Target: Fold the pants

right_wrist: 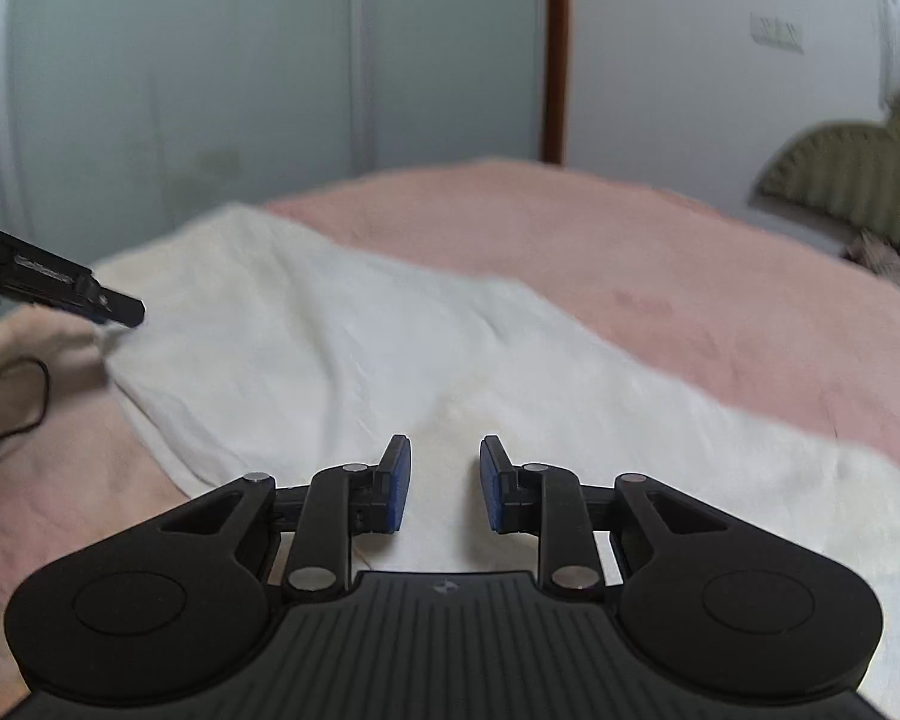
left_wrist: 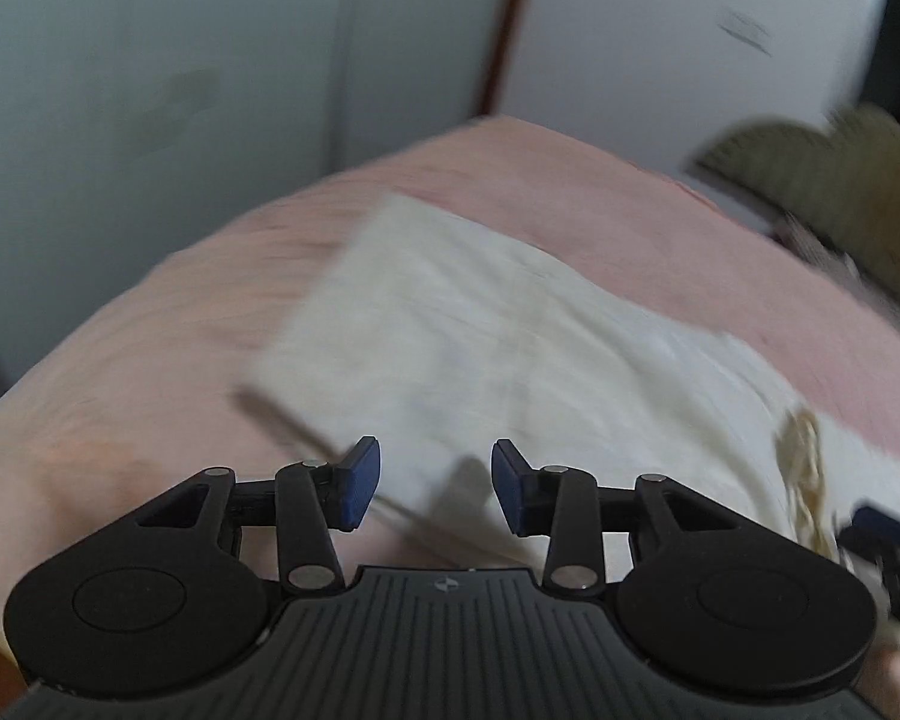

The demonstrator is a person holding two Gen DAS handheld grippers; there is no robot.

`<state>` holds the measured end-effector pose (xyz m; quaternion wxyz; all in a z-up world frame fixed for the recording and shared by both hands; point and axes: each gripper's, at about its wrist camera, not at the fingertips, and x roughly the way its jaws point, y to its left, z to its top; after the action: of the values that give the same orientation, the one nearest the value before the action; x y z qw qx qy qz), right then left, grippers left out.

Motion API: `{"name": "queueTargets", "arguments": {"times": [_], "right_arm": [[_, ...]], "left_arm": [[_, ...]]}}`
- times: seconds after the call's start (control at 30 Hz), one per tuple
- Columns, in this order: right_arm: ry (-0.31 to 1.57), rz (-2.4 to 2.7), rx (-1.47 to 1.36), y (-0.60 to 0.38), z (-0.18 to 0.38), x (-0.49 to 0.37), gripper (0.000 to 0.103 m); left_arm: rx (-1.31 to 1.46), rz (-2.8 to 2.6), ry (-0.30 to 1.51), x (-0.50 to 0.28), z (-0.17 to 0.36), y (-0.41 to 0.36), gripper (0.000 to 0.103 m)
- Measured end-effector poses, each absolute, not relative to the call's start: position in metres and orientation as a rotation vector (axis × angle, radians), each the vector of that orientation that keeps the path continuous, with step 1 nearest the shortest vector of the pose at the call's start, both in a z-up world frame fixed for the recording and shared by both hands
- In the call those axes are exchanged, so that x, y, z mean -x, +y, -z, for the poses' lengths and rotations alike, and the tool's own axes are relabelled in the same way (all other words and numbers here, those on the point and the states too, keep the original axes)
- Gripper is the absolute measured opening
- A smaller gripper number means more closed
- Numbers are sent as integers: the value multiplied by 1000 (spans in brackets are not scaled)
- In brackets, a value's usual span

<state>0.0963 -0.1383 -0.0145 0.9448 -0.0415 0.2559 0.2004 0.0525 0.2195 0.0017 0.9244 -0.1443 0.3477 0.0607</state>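
Cream-white pants (left_wrist: 480, 330) lie flat in a long folded strip on a pink bed cover (left_wrist: 150, 360). In the left wrist view, which is blurred, my left gripper (left_wrist: 435, 480) hovers over the strip's near edge. It is open, with nothing between its blue pads. A frilly cream part (left_wrist: 804, 468) shows at the right. My right gripper (right_wrist: 444, 480) is over the pants (right_wrist: 360, 360) near their middle, open by a narrow gap with nothing in it. The left gripper (right_wrist: 60, 288) shows at the left edge of the right wrist view, by the strip's far end.
The pink bed cover (right_wrist: 690, 276) runs back to pale green cupboard doors (right_wrist: 210, 90) and a white wall (right_wrist: 720, 90). An olive ribbed cushion (right_wrist: 858, 180) sits at the far right. A thin black cable (right_wrist: 30, 396) lies on the bed at the left.
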Motion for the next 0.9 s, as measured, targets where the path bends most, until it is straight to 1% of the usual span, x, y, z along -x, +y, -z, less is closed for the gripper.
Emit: {"name": "queueTargets", "arguments": {"times": [0.1, 0.2, 0.37, 0.57, 0.67, 0.77, 0.9], "right_arm": [[481, -497, 120, -114, 7, -95, 25], [480, -607, 192, -77, 9, -96, 25], [427, -739, 369, -17, 14, -87, 25], [412, -756, 497, 25, 26, -90, 25], [388, -740, 537, 31, 31, -85, 25], [373, -727, 550, 35, 32, -82, 25], [391, -762, 522, 37, 29, -83, 25]], "left_arm": [[483, -174, 704, -46, -6, 262, 45], [608, -180, 710, -42, -4, 290, 45], [732, -116, 722, -37, 4, 303, 45], [910, -51, 752, -43, 24, 310, 45], [981, -25, 743, -43, 30, 314, 35], [955, -26, 729, -42, 28, 313, 4], [983, -14, 680, -34, 26, 318, 3]]}}
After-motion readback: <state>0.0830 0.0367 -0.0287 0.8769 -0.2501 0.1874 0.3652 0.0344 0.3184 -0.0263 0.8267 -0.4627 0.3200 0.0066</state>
